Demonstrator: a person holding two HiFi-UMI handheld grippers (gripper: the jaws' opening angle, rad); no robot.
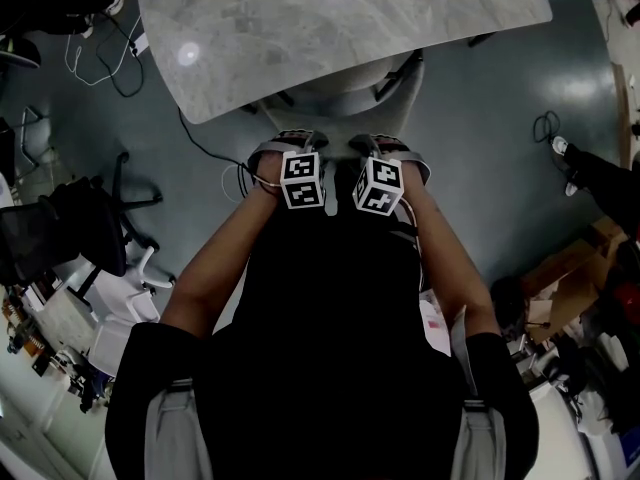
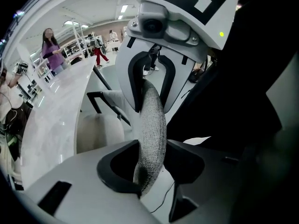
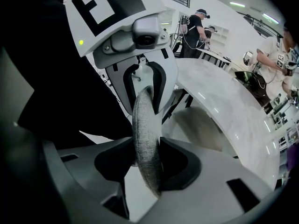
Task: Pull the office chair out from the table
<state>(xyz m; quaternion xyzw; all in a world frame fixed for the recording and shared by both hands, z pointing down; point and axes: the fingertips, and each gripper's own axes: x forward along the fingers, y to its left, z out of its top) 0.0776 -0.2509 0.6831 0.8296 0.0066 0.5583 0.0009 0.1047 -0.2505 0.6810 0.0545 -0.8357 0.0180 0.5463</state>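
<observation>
The office chair is tucked under the marble table (image 1: 300, 28), and its pale seat (image 1: 335, 93) shows just below the tabletop's edge. Both grippers sit side by side on the top rim of the chair's grey mesh back. My left gripper (image 1: 293, 146) has its pads pressed on the mesh rim (image 2: 153, 125), which runs up between its jaws. My right gripper (image 1: 385, 148) clamps the same rim (image 3: 145, 125) a short way along. Each gripper view shows the other gripper gripping the rim further up. The rest of the chair is hidden under my arms and body.
Cables (image 1: 110, 63) trail over the dark floor at the left. A black chair (image 1: 80, 228) stands at the left, and cardboard boxes (image 1: 570, 278) lie at the right. A person's foot (image 1: 565, 153) is near the right edge. People (image 2: 51, 50) stand beyond the table.
</observation>
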